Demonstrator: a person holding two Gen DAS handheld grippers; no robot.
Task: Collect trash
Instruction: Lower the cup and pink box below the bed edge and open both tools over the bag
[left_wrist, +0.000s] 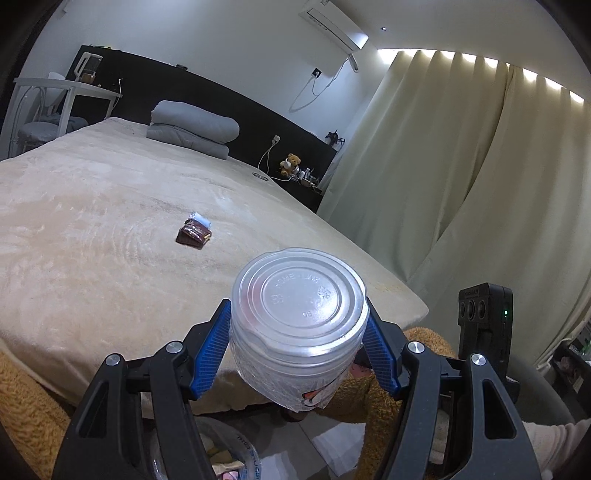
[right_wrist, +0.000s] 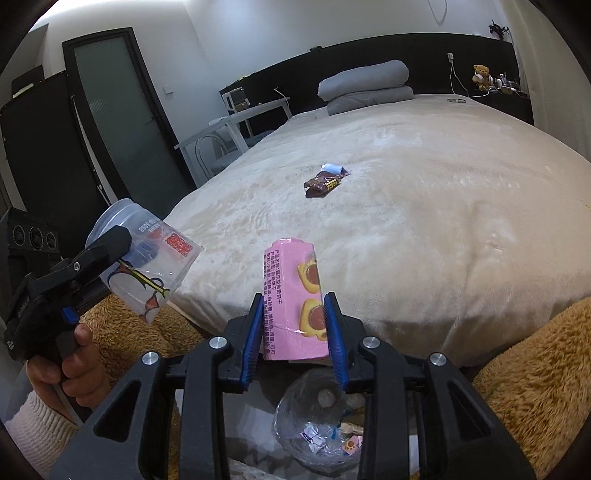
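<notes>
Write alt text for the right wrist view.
The right gripper is shut on a pink box above a trash bin at the foot of a beige bed. At left, the left gripper holds a clear cup; a brown wrapper lies on the bed.

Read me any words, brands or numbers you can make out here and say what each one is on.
"HOME-LINK", embossed and faint, partly a guess: base of the plastic cup in the left gripper.
"8868", seen upside down: side of the same cup.
Red stamp on the cup: too small to read.
Chinese small print on the pink box in the right gripper: too small to read.
Brown wrapper on the bed: lettering blurred.
</notes>
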